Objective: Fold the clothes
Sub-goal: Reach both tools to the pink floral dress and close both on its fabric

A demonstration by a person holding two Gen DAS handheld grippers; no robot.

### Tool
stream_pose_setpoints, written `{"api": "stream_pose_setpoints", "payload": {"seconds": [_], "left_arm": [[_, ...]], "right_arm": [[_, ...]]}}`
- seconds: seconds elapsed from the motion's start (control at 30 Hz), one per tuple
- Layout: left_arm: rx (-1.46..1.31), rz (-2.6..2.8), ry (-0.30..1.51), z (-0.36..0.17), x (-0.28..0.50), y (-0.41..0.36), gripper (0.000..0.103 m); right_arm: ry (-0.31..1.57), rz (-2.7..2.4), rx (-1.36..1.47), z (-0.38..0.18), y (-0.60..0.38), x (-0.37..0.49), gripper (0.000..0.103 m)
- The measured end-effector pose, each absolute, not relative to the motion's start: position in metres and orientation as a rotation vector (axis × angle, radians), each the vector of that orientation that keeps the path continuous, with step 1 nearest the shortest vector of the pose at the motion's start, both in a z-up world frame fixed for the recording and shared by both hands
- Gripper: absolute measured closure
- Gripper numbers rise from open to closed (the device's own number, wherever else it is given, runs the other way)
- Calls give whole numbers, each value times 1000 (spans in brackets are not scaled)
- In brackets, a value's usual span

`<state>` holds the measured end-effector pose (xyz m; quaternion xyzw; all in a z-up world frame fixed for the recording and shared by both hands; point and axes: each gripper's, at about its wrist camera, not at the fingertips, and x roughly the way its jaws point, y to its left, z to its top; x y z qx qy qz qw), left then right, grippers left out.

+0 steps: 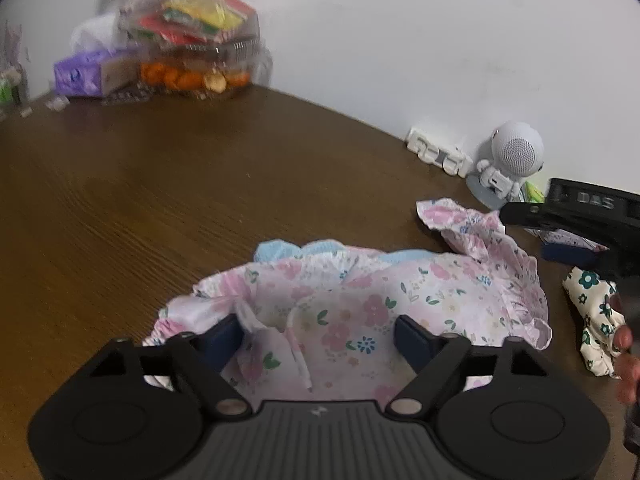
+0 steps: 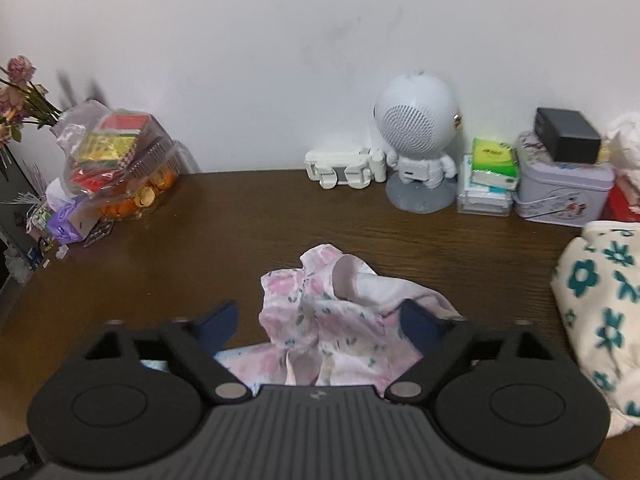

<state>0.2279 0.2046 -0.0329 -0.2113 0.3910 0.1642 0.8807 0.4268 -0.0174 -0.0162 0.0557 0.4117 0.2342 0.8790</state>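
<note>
A crumpled pink floral garment (image 1: 360, 300) with a light blue lining lies on the brown wooden table (image 1: 140, 200). My left gripper (image 1: 318, 338) is open, its blue-padded fingers (image 1: 412, 340) straddling the garment's near part. In the right wrist view the same garment (image 2: 320, 312) bunches up between the fingers of my open right gripper (image 2: 320, 320), and its right finger (image 2: 420, 322) touches a fold. The right gripper (image 1: 536, 236) also shows at the far right of the left wrist view, beside the garment's ruffled corner, with a person's hand (image 1: 624, 352) below it.
A white cloth with teal flowers (image 2: 600, 300) lies to the right. Along the wall stand a white astronaut speaker (image 2: 418, 152), a white toy (image 2: 344, 170), tissue packs (image 2: 490, 176), a tin (image 2: 560, 192) with a black box and a bag of snacks (image 2: 116, 160).
</note>
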Motion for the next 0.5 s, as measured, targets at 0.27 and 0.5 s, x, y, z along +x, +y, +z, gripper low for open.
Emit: {"api": "stream_pose_setpoints", "payload": {"seconds": [0.27,0.5], "left_arm": [[-428,281,789,-32,223,213,88],[-423,236,737,-13,214,218,98]], "right_arm": [[866,562,184,-29,-14,436,92],[839,579,184,-30,-17,438,103]]}}
